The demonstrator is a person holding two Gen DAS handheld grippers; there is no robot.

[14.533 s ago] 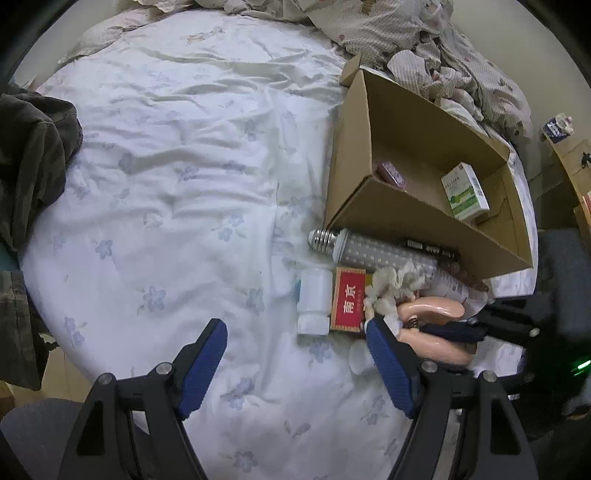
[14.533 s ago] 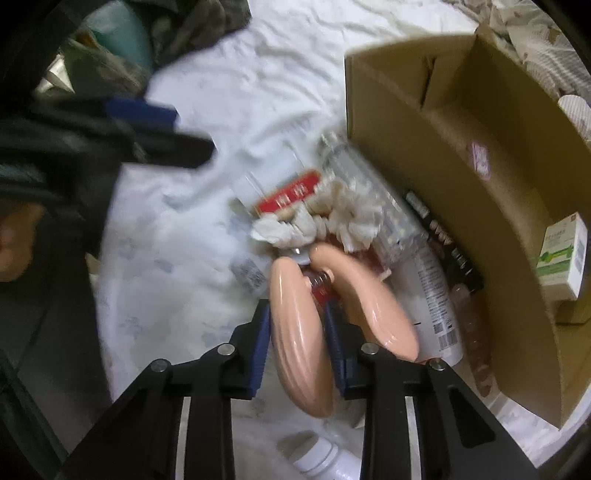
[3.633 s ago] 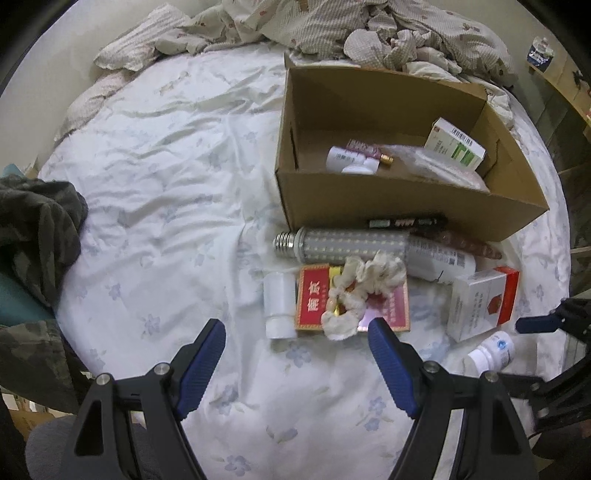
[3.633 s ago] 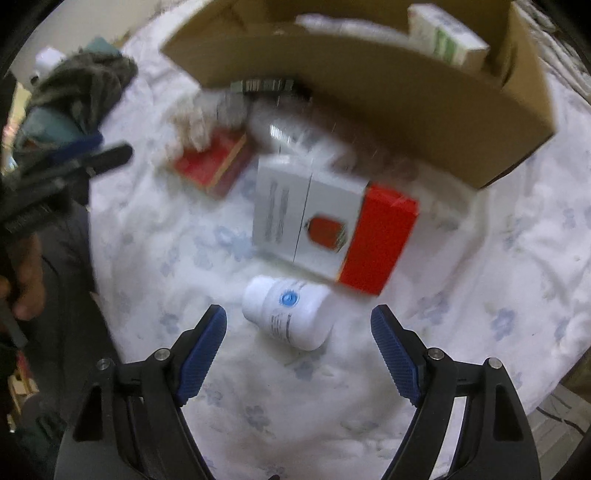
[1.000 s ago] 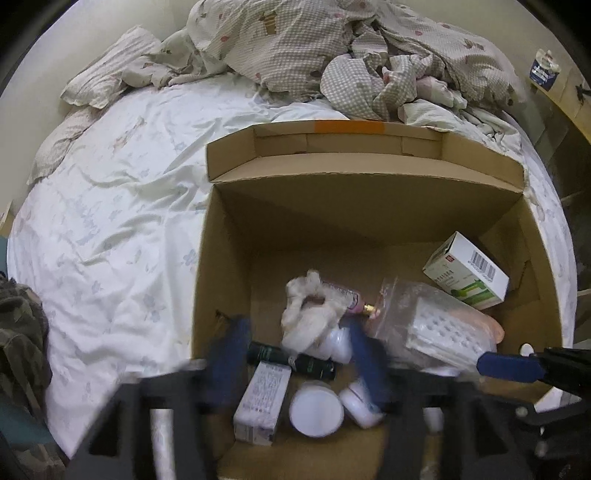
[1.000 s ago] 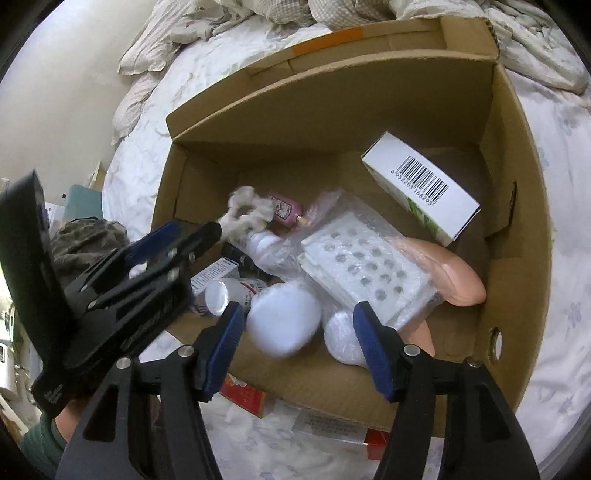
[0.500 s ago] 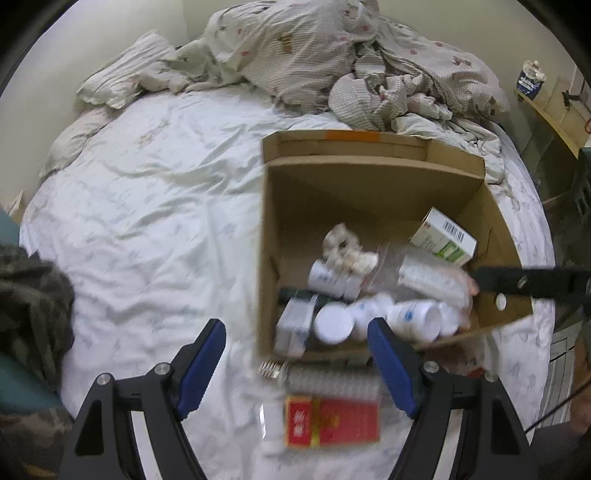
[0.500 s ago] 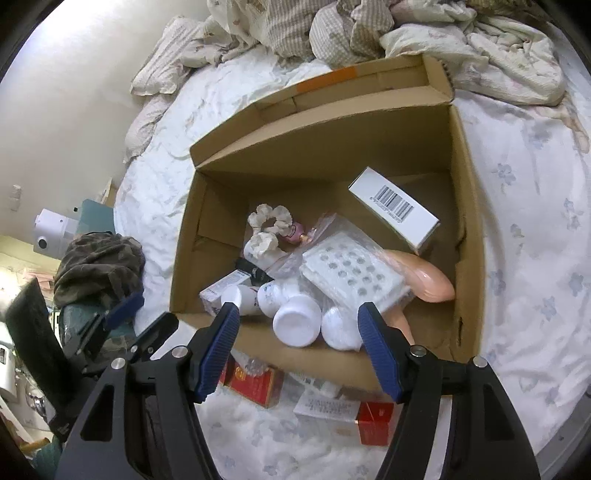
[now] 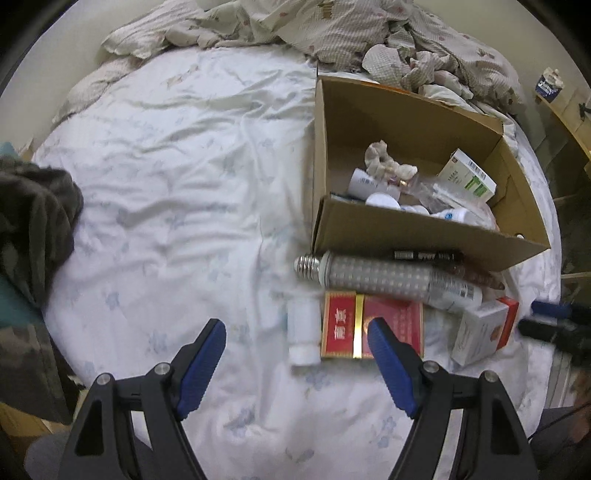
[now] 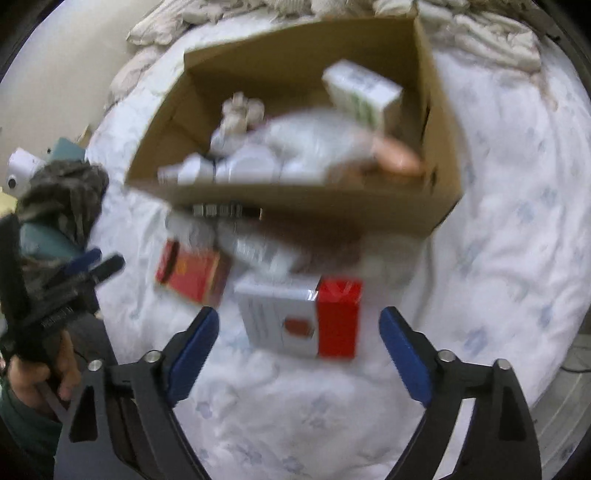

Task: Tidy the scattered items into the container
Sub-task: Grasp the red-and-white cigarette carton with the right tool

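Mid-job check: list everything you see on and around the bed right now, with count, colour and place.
Cardboard box: 1, brown, on the bed, open-topped.
Box contents: white bottles, cream scrunchie, white-green carton, clear bag; exact count unclear.
LED corn bulb: 1, grey-white, lying on the bed beside the box wall.
Black pen: 1, between bulb and box.
White bottle: 1, on the sheet left of the red pack.
Red pack: 1, red-gold, below the bulb.
White-red carton: 1, ahead of the right gripper.
Dark garment: 1, bed's left edge.
Rumpled bedding: beyond the box.
Left gripper: jaws open, empty.
Right gripper: jaws opening, empty.
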